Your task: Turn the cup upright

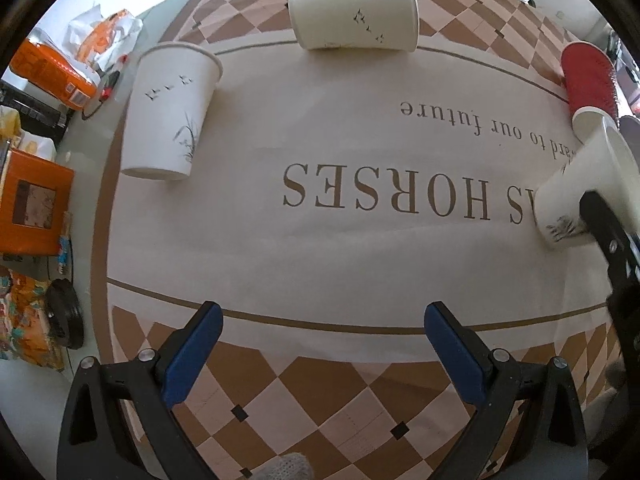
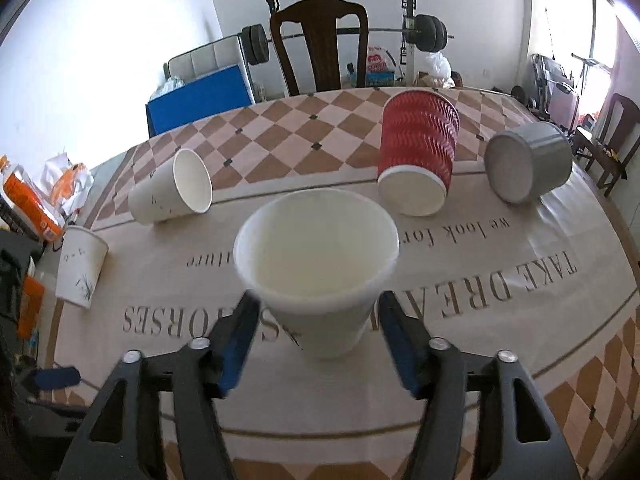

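Observation:
A white paper cup [image 2: 320, 268] stands nearly upright, mouth up, between the fingers of my right gripper [image 2: 316, 316]; the jaws are spread and stand a little off its sides. It shows at the right edge of the left wrist view [image 1: 580, 196] with the right gripper beside it. My left gripper [image 1: 322, 324] is open and empty over the tablecloth. A second white cup [image 1: 352, 16] [image 2: 170, 188] lies on its side. A third white cup [image 1: 168, 112] [image 2: 80, 268] stands upright. A red ribbed cup [image 2: 416, 156] [image 1: 588, 80] lies on its side.
A grey cup [image 2: 528, 160] lies on its side at the right. The table wears a printed cloth [image 1: 320, 240]. Orange boxes [image 1: 36, 208] and packets [image 1: 52, 68] crowd the left edge. A wooden chair [image 2: 320, 44] stands behind the table.

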The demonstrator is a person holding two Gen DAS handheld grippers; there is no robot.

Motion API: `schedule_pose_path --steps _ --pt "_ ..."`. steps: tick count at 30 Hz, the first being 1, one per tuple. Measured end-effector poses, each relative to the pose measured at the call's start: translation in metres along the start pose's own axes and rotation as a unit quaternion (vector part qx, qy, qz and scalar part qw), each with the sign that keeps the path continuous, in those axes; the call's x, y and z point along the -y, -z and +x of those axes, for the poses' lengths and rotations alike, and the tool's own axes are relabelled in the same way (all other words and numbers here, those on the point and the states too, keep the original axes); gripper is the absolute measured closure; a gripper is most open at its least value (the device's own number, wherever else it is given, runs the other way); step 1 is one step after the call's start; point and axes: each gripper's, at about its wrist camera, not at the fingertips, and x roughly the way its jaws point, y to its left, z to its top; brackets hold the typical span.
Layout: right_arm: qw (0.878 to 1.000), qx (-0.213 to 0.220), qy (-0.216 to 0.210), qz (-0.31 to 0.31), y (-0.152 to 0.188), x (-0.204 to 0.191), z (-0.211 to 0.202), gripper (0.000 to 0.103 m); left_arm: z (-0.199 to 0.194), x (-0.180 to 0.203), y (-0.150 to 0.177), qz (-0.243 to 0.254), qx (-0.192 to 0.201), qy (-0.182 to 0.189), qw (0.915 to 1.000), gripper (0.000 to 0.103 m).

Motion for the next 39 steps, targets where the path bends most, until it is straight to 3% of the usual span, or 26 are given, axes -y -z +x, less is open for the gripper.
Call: schedule_pose_path --steps 8,14,19,30,39 --pt "1.0 -0.012 0.01 -0.013 0.012 0.01 -0.036 0.019 -0.039 0.017 0.018 0.009 0.032 -0.004 0.9994 0.0" --pt "0.999 -0.028 0.043 -0.007 0.005 0.027 -0.079 0.002 -0.09 0.03 0.031 0.011 0.078 -0.003 0.9969 0.0" --pt "0.997 -0.036 0.071 -0.011 -0.014 0.04 -0.129 0.001 -0.146 0.032 0.041 0.004 0.123 0.001 0.9924 0.0" --pt "0.997 -0.03 0.059 -0.035 -0.058 0.055 -0.251 0.0 -0.279 0.049 0.079 -0.014 0.209 0.005 0.9777 0.0" --pt "0.998 -0.005 0.047 -0.047 -0.067 0.064 -0.328 0.0 -0.327 0.055 0.109 -0.033 0.217 0.015 0.9756 0.0"
